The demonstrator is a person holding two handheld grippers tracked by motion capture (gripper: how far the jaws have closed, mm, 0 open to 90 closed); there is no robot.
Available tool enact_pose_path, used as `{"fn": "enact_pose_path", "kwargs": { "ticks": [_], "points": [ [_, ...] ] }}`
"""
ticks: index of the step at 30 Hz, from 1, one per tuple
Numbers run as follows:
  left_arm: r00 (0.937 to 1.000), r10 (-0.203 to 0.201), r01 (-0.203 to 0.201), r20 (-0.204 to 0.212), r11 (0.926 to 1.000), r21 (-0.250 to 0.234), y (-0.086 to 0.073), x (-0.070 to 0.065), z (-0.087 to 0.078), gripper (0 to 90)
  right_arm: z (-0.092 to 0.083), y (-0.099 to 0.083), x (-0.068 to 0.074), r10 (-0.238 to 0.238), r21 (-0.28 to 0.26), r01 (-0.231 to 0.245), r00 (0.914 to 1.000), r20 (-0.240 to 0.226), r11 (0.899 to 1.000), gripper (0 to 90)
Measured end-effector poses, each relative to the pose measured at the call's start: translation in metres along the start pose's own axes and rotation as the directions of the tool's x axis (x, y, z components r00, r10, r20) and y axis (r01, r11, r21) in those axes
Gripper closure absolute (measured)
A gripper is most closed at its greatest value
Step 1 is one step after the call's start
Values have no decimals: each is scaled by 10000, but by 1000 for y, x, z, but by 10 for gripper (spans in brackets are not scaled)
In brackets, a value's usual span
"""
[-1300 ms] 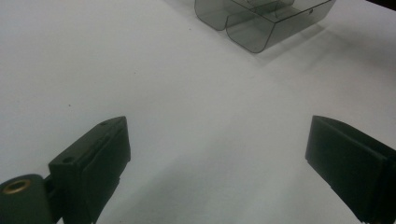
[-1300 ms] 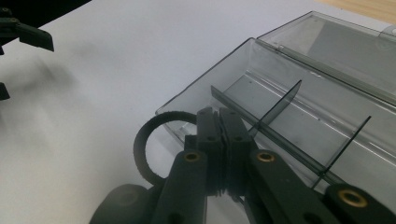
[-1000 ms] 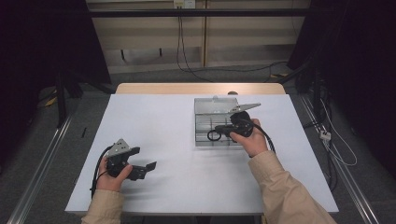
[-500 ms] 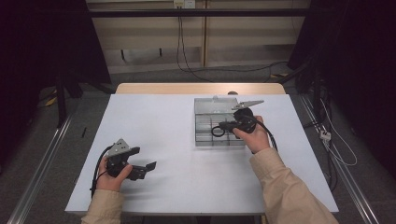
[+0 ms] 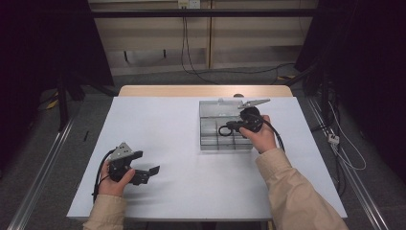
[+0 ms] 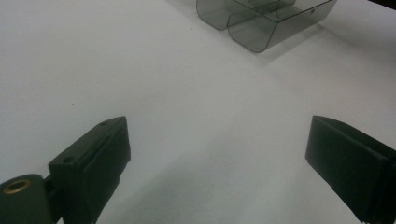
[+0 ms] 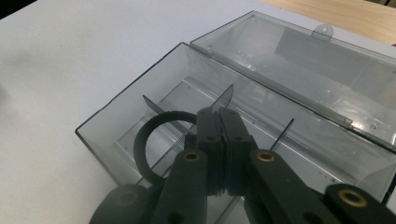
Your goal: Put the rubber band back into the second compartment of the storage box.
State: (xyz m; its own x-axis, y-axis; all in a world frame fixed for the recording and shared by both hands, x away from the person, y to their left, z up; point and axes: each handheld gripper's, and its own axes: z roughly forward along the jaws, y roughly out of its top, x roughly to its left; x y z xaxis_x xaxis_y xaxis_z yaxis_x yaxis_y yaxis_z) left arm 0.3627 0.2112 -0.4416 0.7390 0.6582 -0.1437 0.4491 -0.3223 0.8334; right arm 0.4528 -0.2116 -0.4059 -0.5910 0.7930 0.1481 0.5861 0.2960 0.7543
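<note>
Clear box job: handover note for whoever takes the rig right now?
Right hand-held gripper: shut on a black ring, held over the open clear box, above its dividers.
Left hand-held gripper: open, holding nothing, low over the white table, away from the box.
Done: box lid is folded back, ring picked up.
Left: probably drop the ring into a compartment; it is not released yet.

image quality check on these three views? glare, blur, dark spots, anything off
High view: white table evenly lit, surroundings nearly black, slightly soft. Left gripper view: the left gripper sits close and a bit soft, faint shadows beneath, clear box at top is sharp enough. Right gripper view: reflections streak the box's open lid; the right gripper, shut on a black ring, is slightly blurred.
</note>
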Motion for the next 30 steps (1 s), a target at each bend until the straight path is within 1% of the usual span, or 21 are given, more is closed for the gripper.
{"fn": "enact_pose_path", "kwargs": {
  "ticks": [2,9,16,20,25,30],
  "points": [
    [10000,11,-11,-7,10000,27,0,0,0,66,0,1,-1,39,-72,-39,10000,13,10000,880],
    [10000,29,-29,-14,10000,59,0,0,1,66,3,1,-5,152,-28,-152,9998,83,9999,880],
    [10000,17,-17,-25,10000,43,0,1,1,66,8,0,-11,312,-86,-310,9994,179,9995,880],
    [10000,1,-1,-25,10000,80,0,1,1,66,12,1,-13,402,-19,-401,9990,217,9992,880],
    [10000,-37,37,-10,10000,20,0,1,1,66,14,4,-14,352,-7,-352,9989,316,9994,879],
    [10000,11,-11,-22,10000,66,0,1,1,66,19,5,-17,385,-19,-384,9981,478,9993,879]
  ]
}}
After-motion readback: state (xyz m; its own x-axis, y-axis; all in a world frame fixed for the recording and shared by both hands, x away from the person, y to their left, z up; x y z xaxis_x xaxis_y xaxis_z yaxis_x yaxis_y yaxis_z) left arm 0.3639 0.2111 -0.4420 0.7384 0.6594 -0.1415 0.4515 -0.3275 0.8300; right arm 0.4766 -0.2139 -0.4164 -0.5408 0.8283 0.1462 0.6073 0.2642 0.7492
